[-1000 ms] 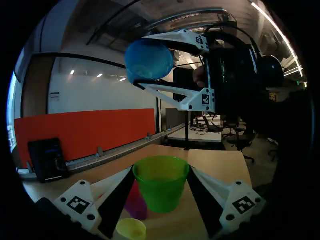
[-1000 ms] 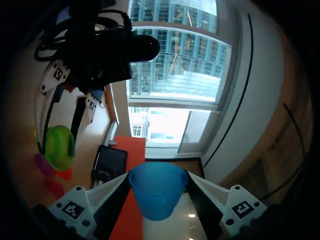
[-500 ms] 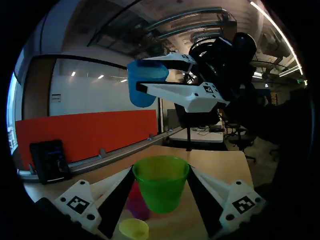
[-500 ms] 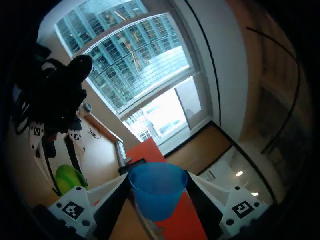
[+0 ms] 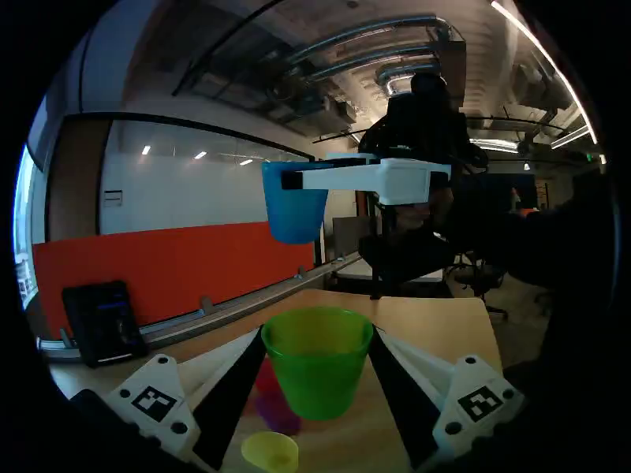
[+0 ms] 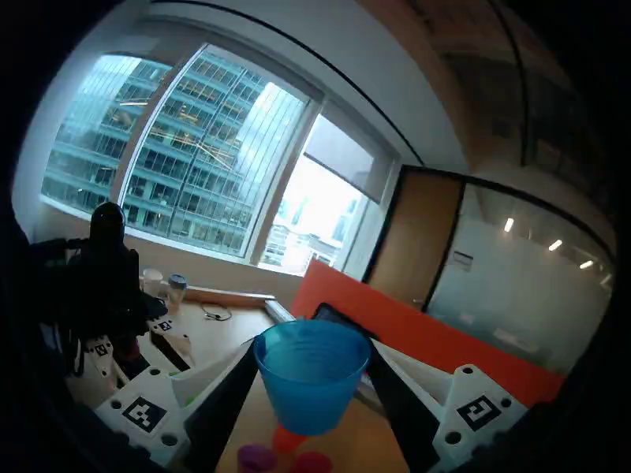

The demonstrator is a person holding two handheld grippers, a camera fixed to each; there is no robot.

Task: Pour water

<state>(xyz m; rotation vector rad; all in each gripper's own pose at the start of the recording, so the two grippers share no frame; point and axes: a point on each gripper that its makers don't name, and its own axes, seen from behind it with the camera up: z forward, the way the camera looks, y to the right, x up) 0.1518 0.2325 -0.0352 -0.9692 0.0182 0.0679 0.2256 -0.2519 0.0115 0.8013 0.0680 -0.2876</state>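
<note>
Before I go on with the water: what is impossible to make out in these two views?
1. Water level in the green cup: the left gripper view looks almost across its rim, so the near wall hides the inside.
2. Whether the blue cup holds water: in the right gripper view the tinted plastic gives no sign.
3. The small cups on the table: right gripper view, cut by the bottom edge and partly behind the blue cup.

The left gripper is white, with black inner faces on its jaws and black-and-white square markers. Between its jaws is a bright green cup. Just below them are a yellow cup and a purple cup. Beyond the jaws lie a pale wood worktop, an orange-red panel and a black tablet. The right gripper, in the same white and black, has a blue cup between its jaws.
</note>
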